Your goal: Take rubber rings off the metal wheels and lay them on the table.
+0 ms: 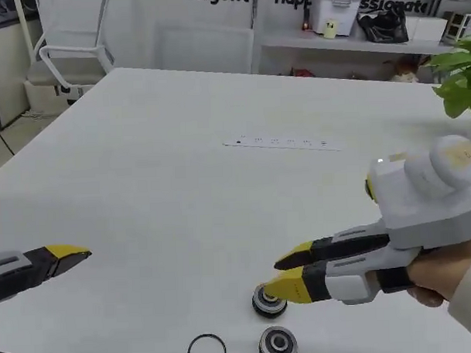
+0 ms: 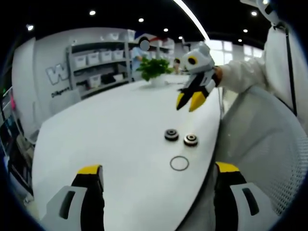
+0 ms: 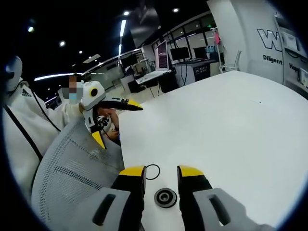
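Note:
Two metal wheels stand near the table's front edge, one (image 1: pixel 268 301) just under my right gripper (image 1: pixel 271 276) and one (image 1: pixel 278 343) nearer to me. A loose black rubber ring (image 1: pixel 207 349) lies flat to their left. In the right gripper view a wheel (image 3: pixel 165 197) sits on the table between the narrowly open jaws, with the ring (image 3: pixel 152 171) just beyond the left jaw. My left gripper (image 1: pixel 91 309) hangs wide open at the left, holding nothing. Its own view shows both wheels (image 2: pixel 171 134) (image 2: pixel 191 140), the ring (image 2: pixel 179 163) and the right gripper (image 2: pixel 186 105) above them.
The white table (image 1: pixel 181 171) stretches far back, with a flat power strip (image 1: pixel 281 142) near its middle. A green plant (image 1: pixel 460 79) stands at the far right. A grey mesh chair (image 3: pixel 72 173) is by the front edge. Shelves with boxes line the back wall.

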A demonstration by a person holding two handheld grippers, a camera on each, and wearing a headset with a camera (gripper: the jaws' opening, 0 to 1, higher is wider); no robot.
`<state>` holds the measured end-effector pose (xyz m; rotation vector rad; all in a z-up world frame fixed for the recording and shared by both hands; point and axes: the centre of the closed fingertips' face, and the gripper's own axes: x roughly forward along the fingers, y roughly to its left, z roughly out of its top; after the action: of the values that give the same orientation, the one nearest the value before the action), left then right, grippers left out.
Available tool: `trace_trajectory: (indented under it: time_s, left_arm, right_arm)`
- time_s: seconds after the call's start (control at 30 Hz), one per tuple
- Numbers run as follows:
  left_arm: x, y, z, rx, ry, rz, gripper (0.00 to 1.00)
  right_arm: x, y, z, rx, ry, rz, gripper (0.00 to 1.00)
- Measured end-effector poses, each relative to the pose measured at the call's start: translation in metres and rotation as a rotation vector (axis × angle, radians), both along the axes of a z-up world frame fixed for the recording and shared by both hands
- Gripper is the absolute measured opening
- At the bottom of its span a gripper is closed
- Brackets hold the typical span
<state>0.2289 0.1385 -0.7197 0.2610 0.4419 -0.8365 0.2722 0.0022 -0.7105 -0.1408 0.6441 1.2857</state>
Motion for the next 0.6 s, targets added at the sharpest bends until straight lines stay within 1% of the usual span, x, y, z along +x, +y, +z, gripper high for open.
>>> trace_trajectory:
  time_s: [0.07, 0.17, 0.27, 0.33, 0.37, 0.43, 0.6]
  left_arm:
    - [0.001, -0.001, 0.002, -0.004, -0.001, -0.001, 0.97]
    - [0.001, -0.002, 0.006, -0.009, -0.005, -0.006, 0.97]
    - [0.003, -0.001, 0.011, -0.011, -0.011, -0.008, 0.97]
    - [0.004, 0.000, 0.013, -0.017, -0.011, -0.007, 0.97]
    - [0.005, 0.001, 0.015, -0.023, -0.009, -0.001, 0.97]
    - [0.006, 0.002, 0.017, -0.022, -0.012, 0.002, 0.97]
    - [0.009, 0.003, 0.025, -0.033, -0.022, 0.005, 0.97]
  right_arm:
    - [0.001, -0.008, 0.001, -0.007, -0.008, -0.007, 0.23]
    - [0.002, -0.017, 0.003, -0.004, -0.015, -0.013, 0.23]
    - [0.001, -0.023, 0.005, -0.002, -0.026, -0.011, 0.23]
    - [0.001, -0.027, 0.003, -0.011, -0.030, -0.010, 0.24]
    - [0.001, -0.029, 0.001, -0.025, -0.041, -0.011, 0.26]
    - [0.000, -0.033, -0.002, -0.034, -0.046, -0.004, 0.28]
    - [0.000, -0.037, -0.010, -0.032, -0.043, -0.004, 0.29]
